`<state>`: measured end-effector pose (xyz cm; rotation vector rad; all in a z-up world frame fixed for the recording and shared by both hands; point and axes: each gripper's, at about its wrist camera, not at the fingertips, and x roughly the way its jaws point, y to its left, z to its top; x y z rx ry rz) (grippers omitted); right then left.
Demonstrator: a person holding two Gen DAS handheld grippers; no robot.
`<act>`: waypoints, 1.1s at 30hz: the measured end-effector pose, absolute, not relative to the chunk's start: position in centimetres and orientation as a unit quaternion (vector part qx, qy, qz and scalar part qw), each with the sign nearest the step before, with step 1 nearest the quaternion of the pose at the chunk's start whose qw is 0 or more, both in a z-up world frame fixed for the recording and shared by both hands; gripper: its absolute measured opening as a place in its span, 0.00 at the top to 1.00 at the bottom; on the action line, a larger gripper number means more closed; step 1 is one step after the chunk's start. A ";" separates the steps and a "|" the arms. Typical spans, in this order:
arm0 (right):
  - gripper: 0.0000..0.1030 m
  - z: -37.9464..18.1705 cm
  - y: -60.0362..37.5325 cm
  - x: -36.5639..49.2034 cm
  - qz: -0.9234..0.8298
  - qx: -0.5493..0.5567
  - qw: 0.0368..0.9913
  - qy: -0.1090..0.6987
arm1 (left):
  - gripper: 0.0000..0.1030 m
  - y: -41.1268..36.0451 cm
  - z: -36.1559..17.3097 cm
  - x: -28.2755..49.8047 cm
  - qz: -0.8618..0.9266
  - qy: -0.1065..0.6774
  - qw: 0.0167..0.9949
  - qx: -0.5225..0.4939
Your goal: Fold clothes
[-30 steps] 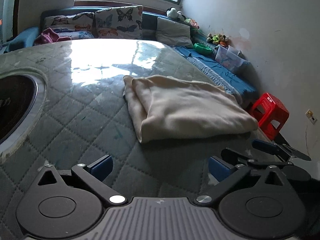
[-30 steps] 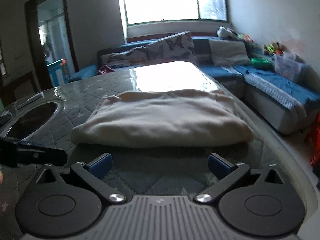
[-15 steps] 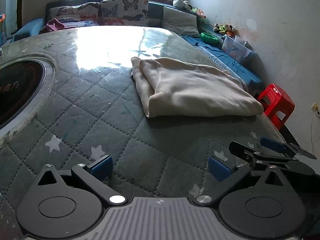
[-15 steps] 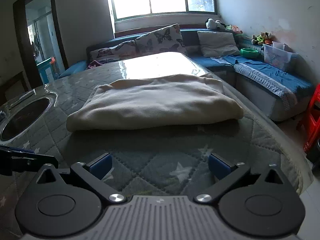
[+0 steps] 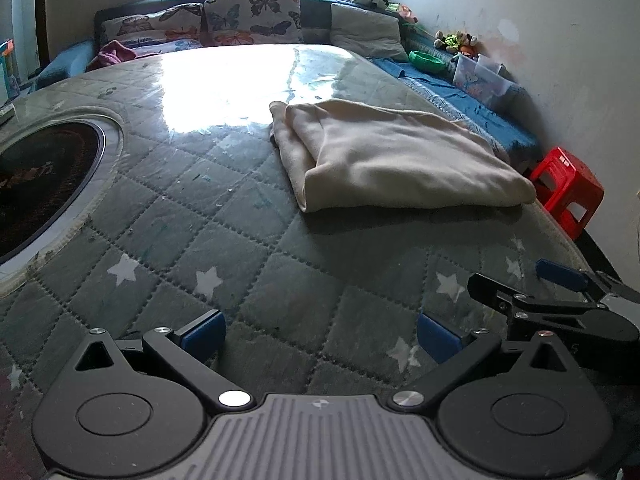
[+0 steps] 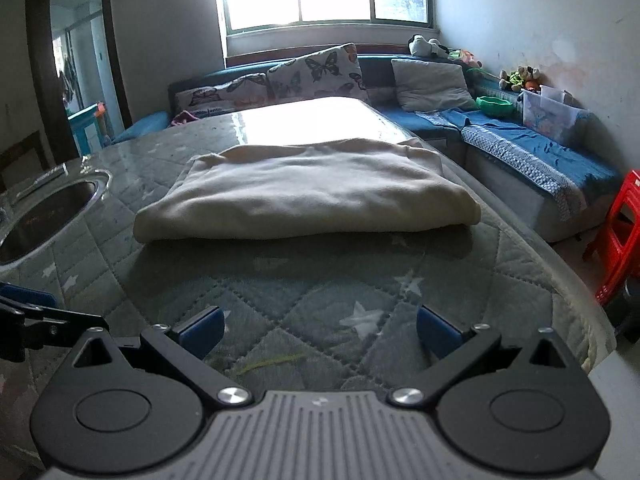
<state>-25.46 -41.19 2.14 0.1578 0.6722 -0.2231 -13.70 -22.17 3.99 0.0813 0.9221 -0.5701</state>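
Note:
A cream garment (image 5: 394,156) lies folded in a flat rectangle on the quilted green table cover (image 5: 224,216). It also shows in the right wrist view (image 6: 304,192), straight ahead. My left gripper (image 5: 320,334) is open and empty, low over the cover, well short of the garment and to its left. My right gripper (image 6: 318,330) is open and empty, near the table's front edge, apart from the garment. The right gripper also shows at the lower right of the left wrist view (image 5: 560,296).
A round dark inset with a metal rim (image 5: 44,184) sits in the table at the left. A blue sofa with butterfly cushions (image 6: 304,76) runs behind and along the right. A red plastic stool (image 5: 568,196) stands by the table's right edge.
Both grippers have drawn back from the folded garment and risen a little. The garment lies still and looks farther away in both views.

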 end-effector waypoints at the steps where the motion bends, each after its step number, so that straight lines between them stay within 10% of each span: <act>1: 0.00 2.1 -41.1 -25.4 -0.110 0.075 0.934 0.330 | 0.00 -22.1 4.0 -13.8 -0.270 0.439 0.856 0.040; 33: 0.00 2.6 -40.3 -26.3 -0.100 0.073 0.933 0.338 | 0.00 -22.6 3.6 -15.2 -0.254 0.434 0.858 0.101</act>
